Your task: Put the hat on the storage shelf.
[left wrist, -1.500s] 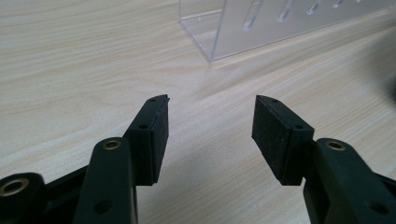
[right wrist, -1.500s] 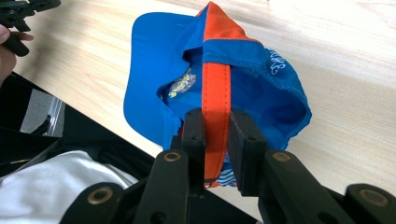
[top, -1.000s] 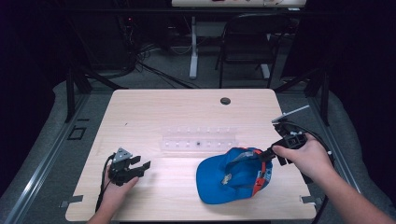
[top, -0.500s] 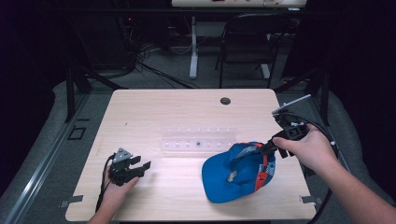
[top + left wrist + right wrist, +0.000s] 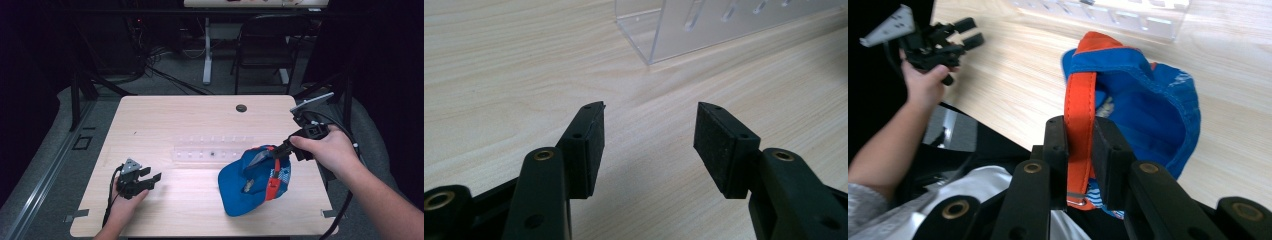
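**Cap lifted by its strap**

High view: the right gripper (image 5: 281, 150), right of centre, was clamped on the orange strap (image 5: 274, 176) of the one blue cap (image 5: 254, 180). Against the earlier frames the cap had tipped up off the table (image 5: 165, 112), so the lift looked under way. The left gripper (image 5: 150, 179) sat lower left, jaws apart. One clear rack (image 5: 212, 151) lay mid-frame.

Left gripper view: jaws apart, nothing between; rack corner at top.

Right gripper view: jaws pinched the strap at centre.
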Tool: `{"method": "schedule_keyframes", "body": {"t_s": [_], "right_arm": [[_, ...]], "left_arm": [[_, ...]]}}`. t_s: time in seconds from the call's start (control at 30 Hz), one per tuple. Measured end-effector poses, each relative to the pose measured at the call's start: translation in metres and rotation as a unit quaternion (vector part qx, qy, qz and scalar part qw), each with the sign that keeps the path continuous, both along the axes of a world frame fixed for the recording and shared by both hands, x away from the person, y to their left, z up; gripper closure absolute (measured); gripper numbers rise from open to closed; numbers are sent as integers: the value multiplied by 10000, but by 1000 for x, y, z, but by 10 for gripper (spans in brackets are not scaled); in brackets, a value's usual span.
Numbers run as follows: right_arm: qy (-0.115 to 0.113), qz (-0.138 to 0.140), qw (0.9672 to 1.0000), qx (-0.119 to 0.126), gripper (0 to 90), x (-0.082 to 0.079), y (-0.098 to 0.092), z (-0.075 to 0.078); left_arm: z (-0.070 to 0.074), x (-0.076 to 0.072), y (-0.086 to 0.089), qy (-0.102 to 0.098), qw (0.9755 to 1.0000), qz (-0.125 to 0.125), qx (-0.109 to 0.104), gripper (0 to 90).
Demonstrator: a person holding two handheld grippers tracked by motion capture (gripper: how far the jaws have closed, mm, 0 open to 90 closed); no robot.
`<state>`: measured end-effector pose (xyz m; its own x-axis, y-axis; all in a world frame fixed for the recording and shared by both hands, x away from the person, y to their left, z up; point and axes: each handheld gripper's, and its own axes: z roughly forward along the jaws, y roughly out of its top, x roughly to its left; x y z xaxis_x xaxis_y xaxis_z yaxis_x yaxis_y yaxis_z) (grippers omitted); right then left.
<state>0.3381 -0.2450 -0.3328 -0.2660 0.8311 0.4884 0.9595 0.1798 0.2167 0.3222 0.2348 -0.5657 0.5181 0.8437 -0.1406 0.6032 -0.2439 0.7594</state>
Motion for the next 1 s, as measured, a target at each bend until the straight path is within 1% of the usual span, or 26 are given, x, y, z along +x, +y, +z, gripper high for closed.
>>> {"method": "schedule_keyframes", "body": {"t_s": [0.03,0.07,0.13,0.17,0.2,0.23,0.27,0.3,0.33,0.4,0.43,0.47,0.57,0.6,0.63,0.67,0.7,0.73,0.77,0.8,0.83,0.9,0.93,0.97,1.0], "right_arm": [[3,20,10000,48,781,0,0,0],[0,-23,9999,103,781,0,0,1],[55,-10,9998,177,781,2,0,2],[76,-56,9996,268,781,2,1,2],[80,-82,9995,310,781,2,1,3],[98,-72,9992,377,781,3,0,4],[77,-78,9991,409,781,3,0,4],[96,-69,9990,420,781,3,0,5],[101,-66,9988,466,781,3,-1,6],[107,-84,9982,592,781,3,-1,9],[125,-78,9977,665,781,3,-2,10],[130,-152,9971,729,781,3,-2,11],[141,-179,9956,904,782,4,-3,10],[157,-166,9954,933,782,4,-3,10],[112,-119,9950,990,782,5,-4,9],[141,-213,9941,1054,782,4,-4,9],[133,-163,9937,1101,782,5,-5,9],[147,-184,9929,1167,782,6,-6,8],[137,-218,9920,1236,782,6,-7,8],[104,-253,9910,1310,782,7,-7,7],[128,-231,9907,1337,782,7,-8,8],[95,-247,9882,1506,782,8,-8,8],[132,-215,9876,1547,782,8,-8,9],[70,-245,9854,1683,782,8,-8,8],[52,-250,9841,1757,782,9,-7,8]], "left_arm": [[0,0,0,5,10000,-2,-2,466],[0,0,0,12,10000,-2,5,467],[0,0,0,13,10000,-2,4,467],[0,0,0,15,10000,-3,7,466],[-1,0,0,2,10000,-4,-5,466],[-1,0,-1,-2,10000,-2,-1,467],[0,0,-1,25,10000,-5,27,467],[-1,0,-1,-26,10000,21,-1,467],[-1,0,-1,-24,10000,20,-1,467],[-1,0,-1,-24,10000,18,1,466],[0,0,-1,13,10000,-8,15,467],[0,0,-1,21,10000,-9,22,467],[-1,0,-1,-24,10000,19,-6,467],[0,0,-1,17,10000,-25,40,467],[0,0,-1,10,10000,-30,35,467],[0,0,-1,14,10000,-27,38,467],[0,0,-1,16,10000,-22,42,467],[0,0,-1,13,10000,-19,35,467],[-1,0,-1,-36,10000,7,10,467],[-1,0,-1,-40,10000,8,10,467],[-1,0,-1,-46,10000,13,5,467],[-1,0,-1,-46,10000,15,3,467],[-1,0,-1,-50,10000,11,8,467],[0,0,-1,-47,10000,9,12,467],[-1,0,-1,-62,10000,22,6,467]]}}
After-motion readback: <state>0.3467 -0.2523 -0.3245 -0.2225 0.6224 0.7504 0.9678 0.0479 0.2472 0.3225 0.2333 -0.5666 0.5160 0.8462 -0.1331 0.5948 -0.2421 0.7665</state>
